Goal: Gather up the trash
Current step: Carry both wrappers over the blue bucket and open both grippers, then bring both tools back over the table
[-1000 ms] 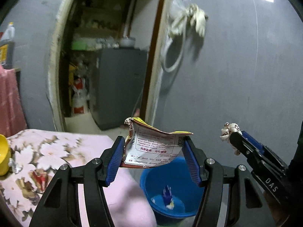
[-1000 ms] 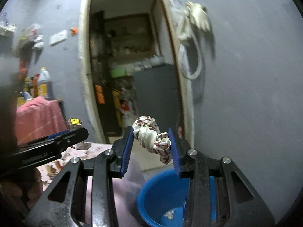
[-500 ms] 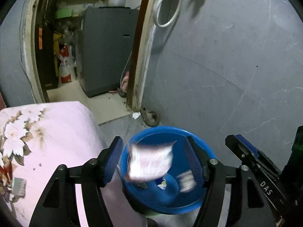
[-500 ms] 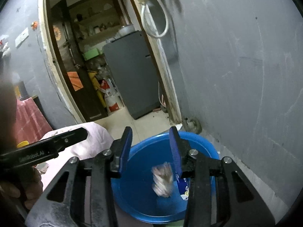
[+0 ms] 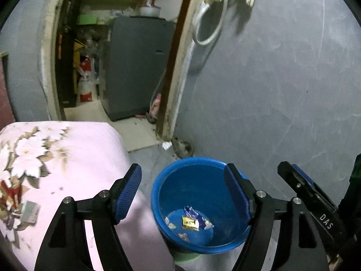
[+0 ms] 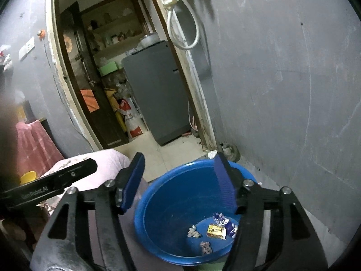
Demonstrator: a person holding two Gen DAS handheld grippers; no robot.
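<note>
Left wrist view shows the left gripper with jaws spread wide and empty, like the right gripper, both poised above the blue bucket so dropped trash lands inside, where the wrappers lie on its bottom.

grey wall | open doorway | grey fridge
</note>
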